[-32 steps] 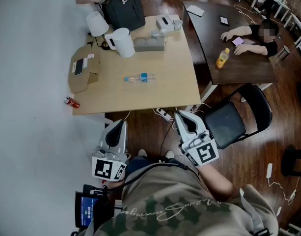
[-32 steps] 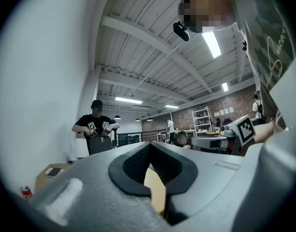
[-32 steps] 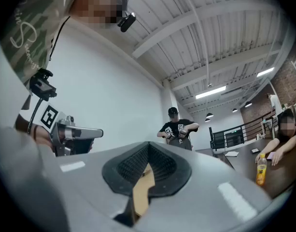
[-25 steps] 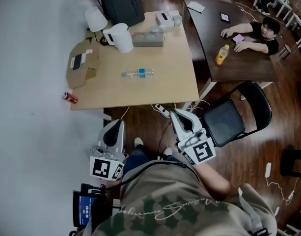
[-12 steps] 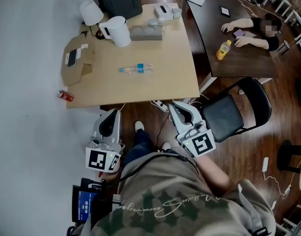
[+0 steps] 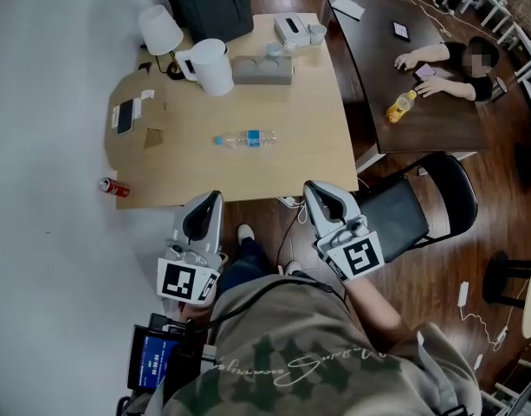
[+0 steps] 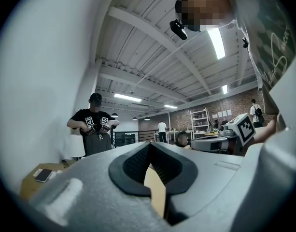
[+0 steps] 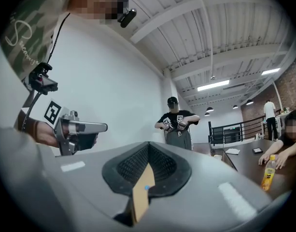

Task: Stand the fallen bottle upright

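Note:
A clear plastic bottle (image 6: 245, 138) with a blue label lies on its side near the middle of the light wooden table (image 6: 308, 159). Both grippers are held level in front of the table's near edge, well short of the bottle. My left gripper (image 6: 206, 201) points at the edge left of the bottle, with its jaws together and nothing between them. My right gripper (image 6: 318, 190) sits to the bottle's right, also shut and empty. In the left gripper view the left gripper (image 7: 150, 164) shows only a sliver of table through its slit. The right gripper (image 8: 147, 172) looks the same in its own view.
At the table's far end stand a white jug (image 6: 211, 68), a white lampshade (image 6: 159, 29), a grey tray (image 6: 263, 70) and a black bag (image 6: 215, 7). Flat cardboard (image 6: 135, 115) lies at the left. A red can (image 6: 113, 187) is on the floor. A black chair (image 6: 412, 206) stands right, by a dark table (image 6: 378, 68) with a seated person.
Both grippers have come forward to the table's near edge, jaws still together. The bottle lies where it was.

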